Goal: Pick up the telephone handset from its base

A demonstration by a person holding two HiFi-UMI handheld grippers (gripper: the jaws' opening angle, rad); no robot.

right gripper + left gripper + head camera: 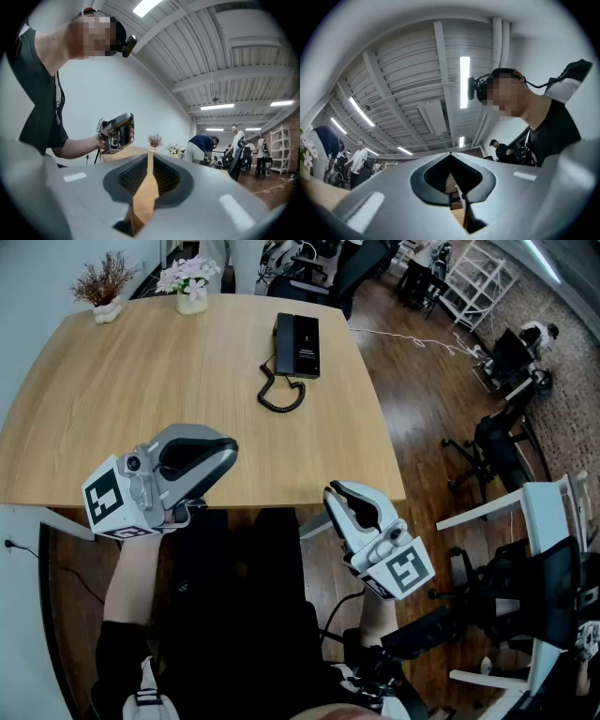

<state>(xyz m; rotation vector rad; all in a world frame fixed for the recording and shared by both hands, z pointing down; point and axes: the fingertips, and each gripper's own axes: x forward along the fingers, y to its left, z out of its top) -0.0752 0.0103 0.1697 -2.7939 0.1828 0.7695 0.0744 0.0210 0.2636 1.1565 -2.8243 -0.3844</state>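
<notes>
A black telephone (298, 345) lies at the far middle of the wooden table (112, 409). Its handset (283, 345) rests on the base's left side, and the coiled cord (278, 395) curls in front of it. Both grippers are held off the table's near edge, well short of the phone. My left gripper (220, 451) is tilted upward with its jaws shut and empty (450, 153). My right gripper (337, 495) is held level; a narrow gap shows between its jaws (151, 154) with nothing in it. The left gripper (117, 132) also shows in the right gripper view.
Two small flower pots (103, 292) (191, 287) stand at the table's far left. Office chairs (525, 521) and a white cable (412, 338) on the wooden floor lie to the right. Several people stand in the background (234, 140).
</notes>
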